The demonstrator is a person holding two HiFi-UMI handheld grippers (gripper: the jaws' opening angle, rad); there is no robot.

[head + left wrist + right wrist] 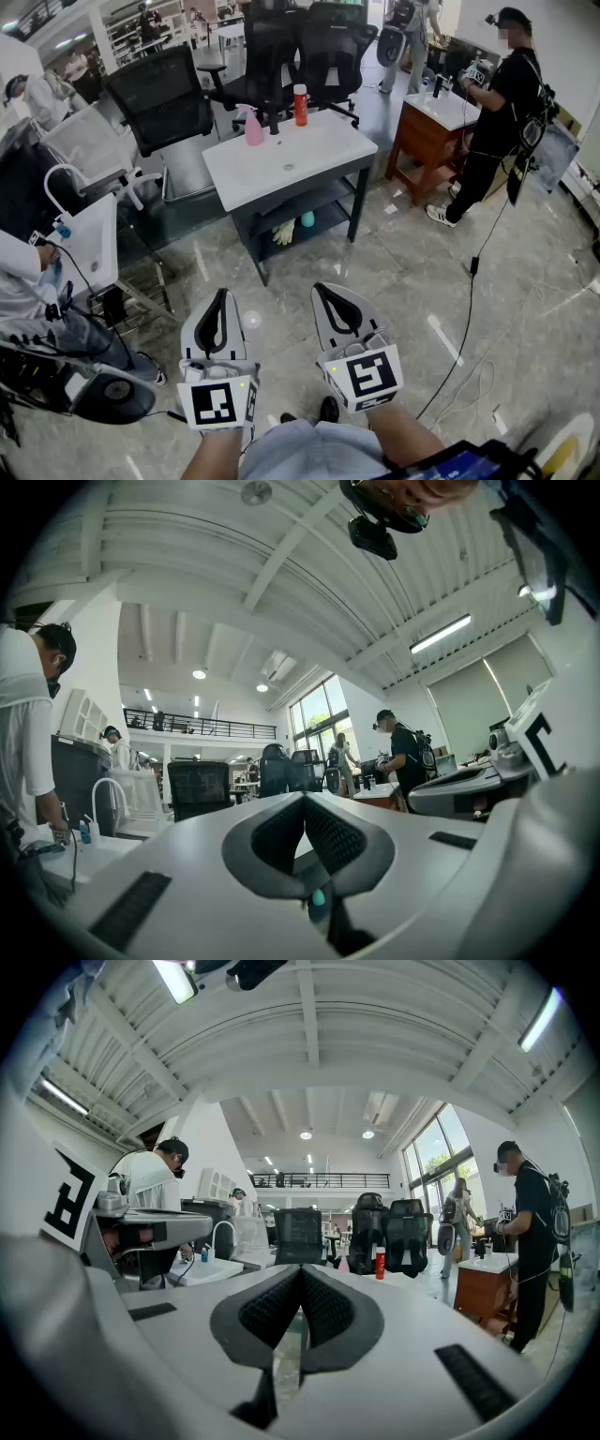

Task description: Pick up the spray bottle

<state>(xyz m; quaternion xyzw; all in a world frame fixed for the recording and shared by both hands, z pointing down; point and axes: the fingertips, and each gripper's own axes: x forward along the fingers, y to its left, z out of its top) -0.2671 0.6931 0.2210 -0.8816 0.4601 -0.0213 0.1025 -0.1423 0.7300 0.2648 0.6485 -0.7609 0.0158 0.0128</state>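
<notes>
Head view: the person stands well back from the white counter [314, 150], with both grippers held low and level over the tiled floor. This looks like a waiting stance, and no reach has started.
Left gripper [222, 296]: the fingers are pressed together at the tips with nothing between them, and the left gripper view shows the same. It points toward the counter, probably only parked there.
Spray bottle [253, 127]: pink and upright near the counter's back edge, toward the back left corner. It is untouched and well apart from both grippers. Its body faces the person unobstructed, so a level approach should suit it.
Faucet [273, 120]: dark, just right of the spray bottle at the back edge. It is the nearest thing a wide opening could knock.
Red bottle [300, 105]: upright at the back edge, right of the faucet and clear of the target.
Right gripper [323, 289]: the fingers are closed tip to tip and hold nothing, as the right gripper view confirms.
Step in hand: the approach is not yet made. Whichever gripper goes must first spread its fingers before it closes round the bottle's body.
</notes>
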